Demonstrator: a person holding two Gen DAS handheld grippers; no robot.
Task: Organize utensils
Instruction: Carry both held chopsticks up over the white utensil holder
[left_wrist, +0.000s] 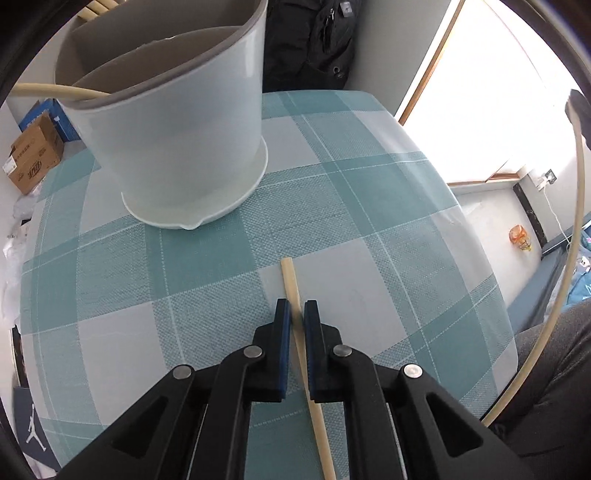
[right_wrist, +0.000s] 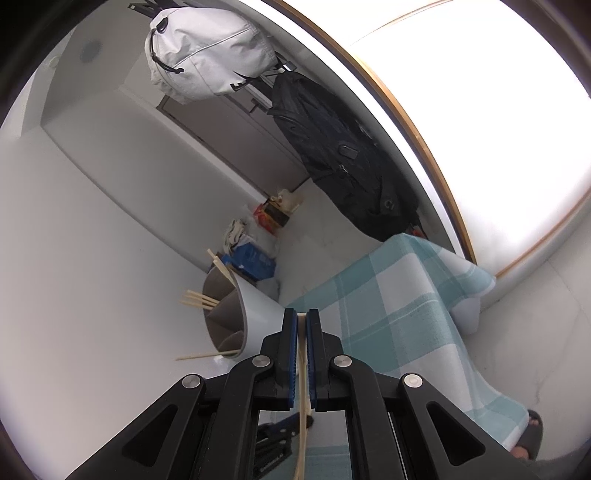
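Observation:
A white utensil holder with a grey rim and inner dividers (left_wrist: 177, 122) stands on the teal checked tablecloth (left_wrist: 369, 206); chopsticks rest in it. My left gripper (left_wrist: 296, 314) is low over the cloth, its jaws close around a pale chopstick (left_wrist: 291, 284) that lies on the table; touch is unclear. My right gripper (right_wrist: 301, 321) is shut on a pale chopstick (right_wrist: 303, 387) and held high, tilted, above the holder (right_wrist: 236, 314), which holds several chopsticks (right_wrist: 199, 299). That held chopstick arcs along the right edge of the left wrist view (left_wrist: 576, 229).
Cardboard boxes (left_wrist: 33, 155) sit on the floor left of the table. A black jacket (right_wrist: 343, 155) and a white bag (right_wrist: 207, 51) hang on the wall beyond. A bright window (left_wrist: 480, 85) is at right. The person's sandalled foot (right_wrist: 528, 432) is by the table.

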